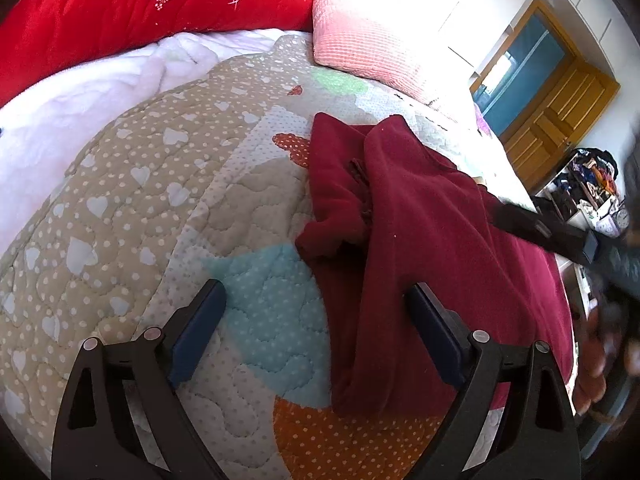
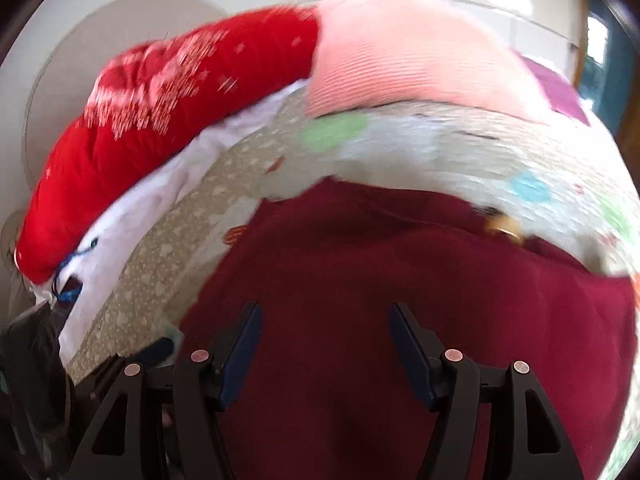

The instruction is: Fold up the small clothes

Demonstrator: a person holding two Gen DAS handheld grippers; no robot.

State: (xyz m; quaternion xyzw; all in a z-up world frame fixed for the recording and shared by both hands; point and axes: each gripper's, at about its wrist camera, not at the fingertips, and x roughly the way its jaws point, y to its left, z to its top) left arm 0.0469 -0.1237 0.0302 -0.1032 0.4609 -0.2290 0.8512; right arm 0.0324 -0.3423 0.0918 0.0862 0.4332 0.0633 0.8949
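A maroon fleece garment lies on the patchwork quilt. It is partly folded, with a raised ridge down its middle and a bunched part on its left side. My left gripper is open and wide, low over the quilt at the garment's near left edge. Its right finger is above the cloth and its left finger is over bare quilt. In the blurred right wrist view, my right gripper hangs open over the maroon garment, with nothing between its pads. A blurred black shape crosses the garment's far right edge.
A red embroidered pillow and a pink pillow lie at the head of the bed, with a white blanket below them. Beyond the bed's right edge are a wooden door and a cluttered shelf.
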